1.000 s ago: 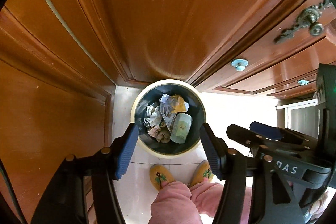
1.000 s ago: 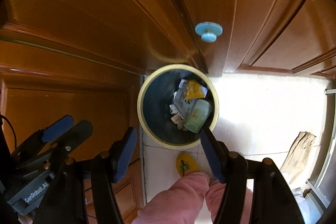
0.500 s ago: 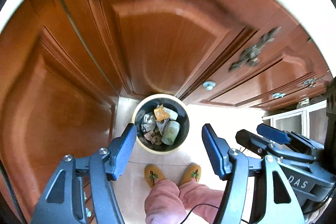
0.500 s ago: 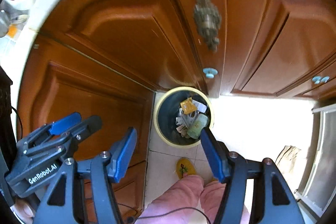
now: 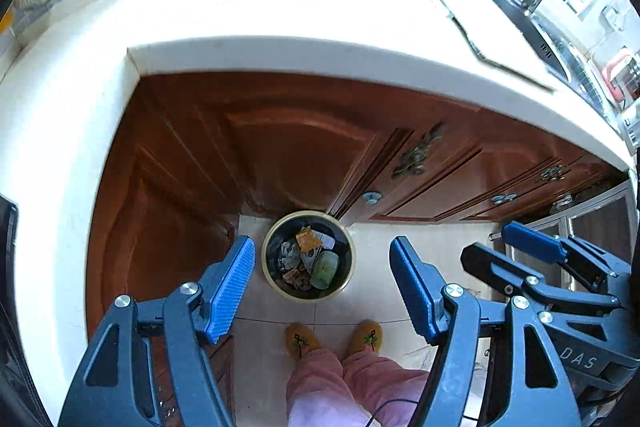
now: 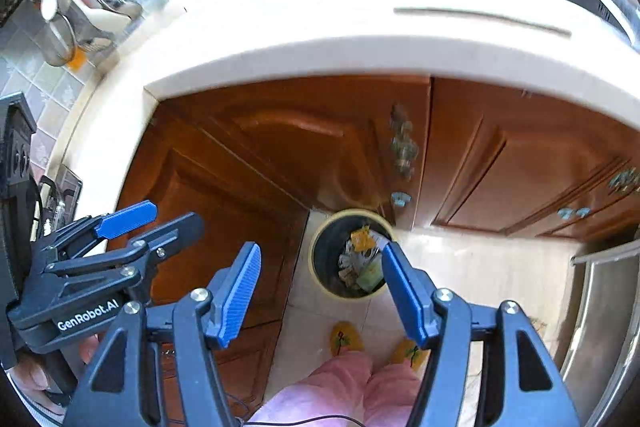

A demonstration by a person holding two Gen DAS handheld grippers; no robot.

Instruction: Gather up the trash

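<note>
My left wrist camera looks steeply down along my left gripper (image 5: 322, 283) from above the white stone countertop (image 5: 304, 7), far over the round cream-rimmed trash bin (image 5: 308, 255) on the pale tiled floor (image 5: 372, 291). My right wrist camera looks down the same way past my right gripper (image 6: 320, 285), from slightly further right. Both views share the bin, the reddish-brown wooden cabinet doors (image 6: 280, 155), the counter edge, and each catches the other gripper at its side.
</note>
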